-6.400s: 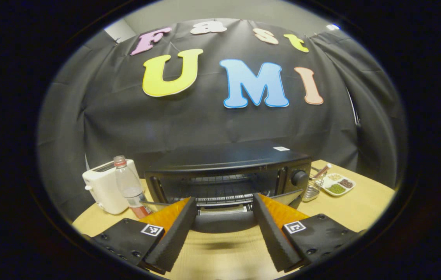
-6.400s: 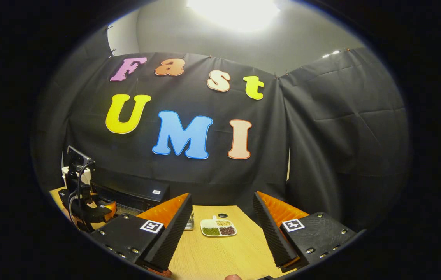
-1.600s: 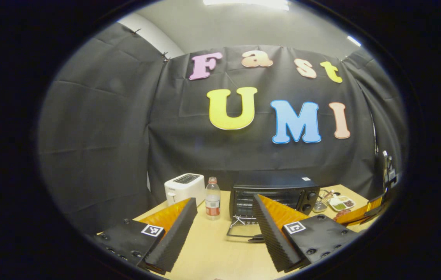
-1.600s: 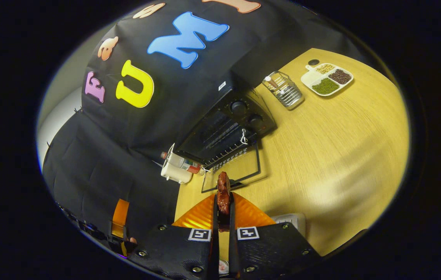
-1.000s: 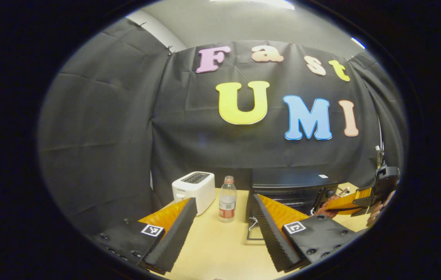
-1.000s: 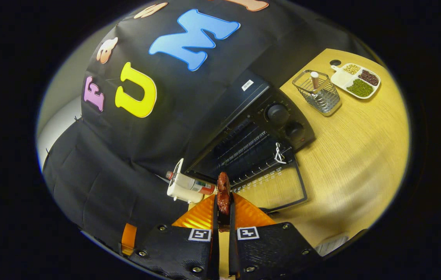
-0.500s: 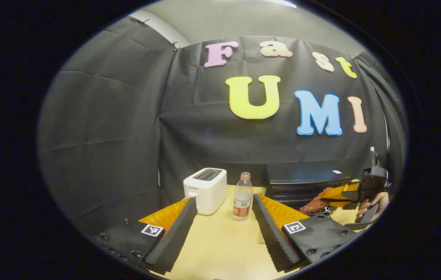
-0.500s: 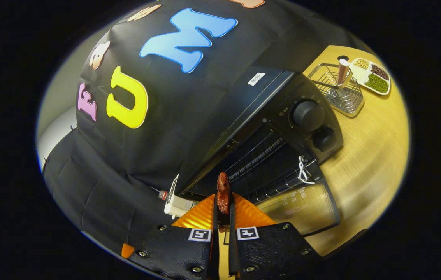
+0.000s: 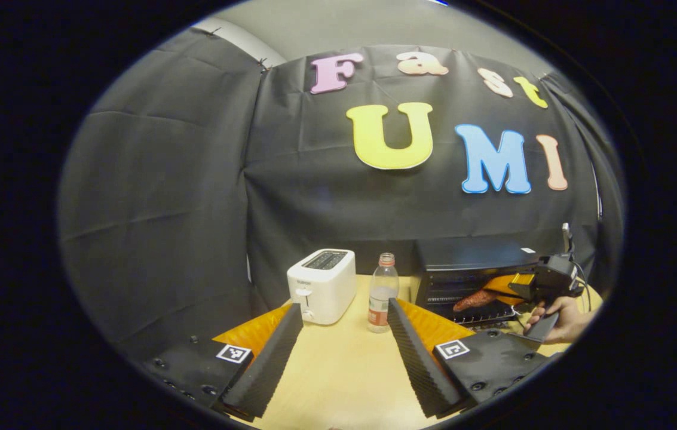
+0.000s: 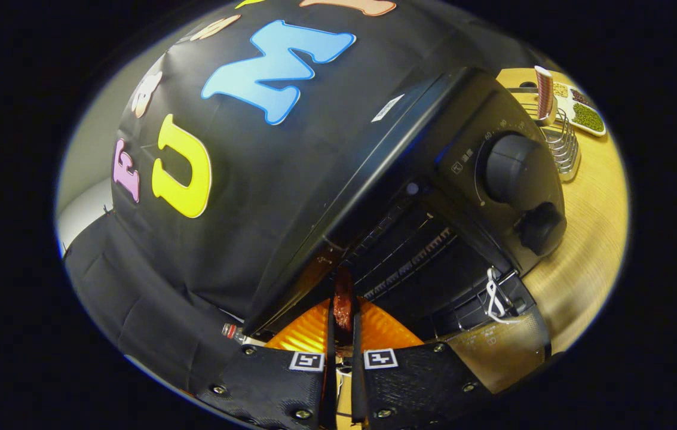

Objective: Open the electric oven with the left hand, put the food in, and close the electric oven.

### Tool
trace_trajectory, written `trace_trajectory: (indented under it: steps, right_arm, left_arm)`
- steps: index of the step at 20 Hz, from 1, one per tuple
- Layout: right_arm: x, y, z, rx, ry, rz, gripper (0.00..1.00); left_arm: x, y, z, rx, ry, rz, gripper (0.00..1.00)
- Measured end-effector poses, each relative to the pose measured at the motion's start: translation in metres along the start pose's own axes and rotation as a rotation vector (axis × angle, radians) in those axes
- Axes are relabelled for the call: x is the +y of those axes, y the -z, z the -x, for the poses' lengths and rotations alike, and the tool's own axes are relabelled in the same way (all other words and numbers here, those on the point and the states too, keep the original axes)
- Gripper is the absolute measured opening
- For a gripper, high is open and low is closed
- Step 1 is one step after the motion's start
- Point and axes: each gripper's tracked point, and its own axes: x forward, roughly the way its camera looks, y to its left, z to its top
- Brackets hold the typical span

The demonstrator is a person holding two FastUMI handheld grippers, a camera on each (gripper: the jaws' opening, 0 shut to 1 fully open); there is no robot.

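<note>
One oven (image 9: 472,272), one toaster (image 9: 321,285), one bottle (image 9: 380,292), two knobs (image 10: 511,169), one wire rack (image 10: 562,143).

The left gripper (image 9: 344,352) hangs with its fingers (image 9: 266,364) spread wide, nothing between them; the right gripper (image 10: 343,334) is rolled sideways, its fingers pressed together; a hand (image 9: 559,318) grips its handle from below.

dim overall | brightest on table (image 9: 338,370) | strong fisheye bending at rims | soft blur near oven (image 10: 434,197) door edge
</note>
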Motion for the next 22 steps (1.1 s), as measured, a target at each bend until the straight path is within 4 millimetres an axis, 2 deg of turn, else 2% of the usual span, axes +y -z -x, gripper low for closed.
trace_trajectory:
  steps: [5, 7, 8, 9, 10, 11, 12, 14, 15, 16, 17, 22]
  right_arm:
    - [-0.014, 0.000, -0.007, -0.016, 0.050, 0.078, 0.12]
    - [-0.027, -0.002, -0.006, -0.025, 0.107, 0.146, 0.18]
    - [-0.032, -0.002, -0.005, -0.016, 0.130, 0.176, 0.27]
    - [-0.037, -0.002, -0.003, -0.007, 0.160, 0.204, 0.31]
    - [-0.041, -0.004, -0.002, -0.008, 0.176, 0.233, 0.40]
    - [-0.039, -0.005, 0.000, -0.010, 0.168, 0.257, 0.45]
    - [-0.034, -0.006, 0.003, -0.019, 0.158, 0.284, 0.52]
    - [-0.035, -0.011, 0.011, -0.038, 0.189, 0.362, 0.99]
    - [-0.033, -0.013, 0.018, -0.036, 0.190, 0.398, 0.99]
    - [-0.029, -0.011, 0.023, -0.031, 0.180, 0.422, 0.89]
    - [-0.024, -0.011, 0.030, -0.028, 0.171, 0.445, 0.98]
    - [-0.001, -0.023, 0.077, -0.052, 0.127, 0.571, 0.98]
  left_arm:
    - [-0.001, 0.006, -0.004, 0.018, 0.004, -0.001, 0.96]
    - [-0.001, 0.007, -0.005, 0.021, 0.004, -0.003, 1.00]
    - [-0.001, 0.006, -0.004, 0.021, 0.005, -0.006, 0.98]
    - [-0.003, 0.006, -0.004, 0.021, 0.007, -0.010, 0.96]
    - [-0.004, 0.005, -0.003, 0.018, 0.011, -0.015, 1.00]
    - [-0.006, 0.005, -0.004, 0.016, 0.014, -0.018, 0.91]
    - [-0.008, 0.006, -0.003, 0.018, 0.017, -0.020, 1.00]
    - [-0.013, 0.008, -0.003, 0.021, 0.028, -0.018, 1.00]
    - [-0.018, 0.009, -0.002, 0.021, 0.034, -0.016, 1.00]
    - [-0.021, 0.008, -0.001, 0.019, 0.040, -0.015, 1.00]
    - [-0.026, 0.008, -0.001, 0.016, 0.047, -0.014, 1.00]
    - [-0.058, 0.011, 0.003, 0.017, 0.097, -0.007, 1.00]
